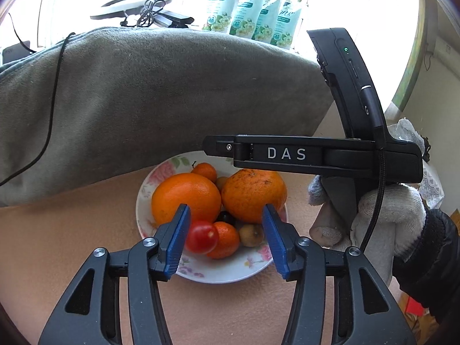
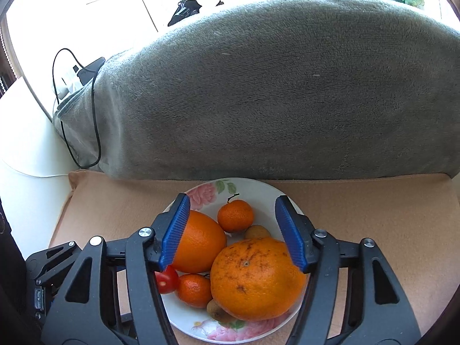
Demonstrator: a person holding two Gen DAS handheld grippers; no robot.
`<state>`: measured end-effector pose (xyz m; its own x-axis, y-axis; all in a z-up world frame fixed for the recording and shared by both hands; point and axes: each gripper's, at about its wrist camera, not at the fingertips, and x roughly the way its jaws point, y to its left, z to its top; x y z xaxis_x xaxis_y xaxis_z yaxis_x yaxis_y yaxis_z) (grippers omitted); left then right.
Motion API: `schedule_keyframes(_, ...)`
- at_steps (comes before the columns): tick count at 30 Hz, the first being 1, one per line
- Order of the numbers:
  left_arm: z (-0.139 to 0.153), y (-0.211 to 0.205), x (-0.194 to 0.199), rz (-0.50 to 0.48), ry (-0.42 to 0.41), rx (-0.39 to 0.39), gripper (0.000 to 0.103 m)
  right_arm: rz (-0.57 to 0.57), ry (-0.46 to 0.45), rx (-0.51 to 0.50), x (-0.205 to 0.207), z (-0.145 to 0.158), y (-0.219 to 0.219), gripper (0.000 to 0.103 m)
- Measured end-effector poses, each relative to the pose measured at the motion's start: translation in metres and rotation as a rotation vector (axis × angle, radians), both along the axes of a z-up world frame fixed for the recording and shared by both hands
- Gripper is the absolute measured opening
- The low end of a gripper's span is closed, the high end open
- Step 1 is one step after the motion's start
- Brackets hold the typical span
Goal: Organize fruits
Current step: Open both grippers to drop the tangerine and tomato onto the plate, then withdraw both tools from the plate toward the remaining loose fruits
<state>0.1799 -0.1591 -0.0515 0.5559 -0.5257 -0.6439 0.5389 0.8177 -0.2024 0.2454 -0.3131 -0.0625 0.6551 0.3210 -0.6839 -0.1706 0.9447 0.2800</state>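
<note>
A white floral plate [image 1: 218,273] [image 2: 253,189] sits on a tan mat and holds fruit. On it are two big oranges [image 1: 185,197] [image 1: 254,195], two small tangerines [image 1: 227,240] [image 1: 204,171], a red cherry tomato [image 1: 201,236], small brown fruits [image 1: 251,234] and a dark grape [image 1: 225,217]. My left gripper [image 1: 227,240] is open and empty above the plate's near side, the tomato by its left pad. My right gripper [image 2: 233,233] is open and empty over the plate, above the spotted orange [image 2: 256,279] and the smooth orange [image 2: 201,241]. The right gripper's body [image 1: 313,155] shows in the left view.
A grey towel-covered mound [image 1: 149,97] [image 2: 273,92] rises right behind the plate. A black cable [image 2: 86,120] hangs over its left end. Green-white pouches [image 1: 253,11] stand behind it by the window. A gloved hand [image 1: 388,221] holds the right gripper at the right.
</note>
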Motion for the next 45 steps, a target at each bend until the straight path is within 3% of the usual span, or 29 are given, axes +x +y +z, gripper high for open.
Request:
schedule_keyframes(4, 0.0, 0.002, -0.003, 0.006, 0.001, 0.0, 0.06, -0.014, -0.007, 0.007, -0.003, 0.002, -0.003, 0.072)
schedule_keyframes(14, 0.021, 0.038, -0.011, 0.076, -0.034, -0.032, 0.061, -0.049, -0.034, 0.019, -0.017, 0.013, -0.009, 0.073)
schedule_keyframes(19, 0.035, 0.061, -0.015, 0.128, -0.056, -0.055, 0.066, -0.051, -0.058, 0.014, -0.029, 0.02, -0.005, 0.082)
schedule_keyframes(26, 0.043, 0.083, -0.031, 0.184, -0.083, -0.057, 0.072, -0.03, -0.089, -0.019, -0.05, 0.029, 0.01, 0.086)
schedule_keyframes(45, 0.049, 0.117, -0.076, 0.276, -0.143, -0.036, 0.074, 0.036, -0.144, -0.035, -0.105, 0.04, 0.044, 0.087)
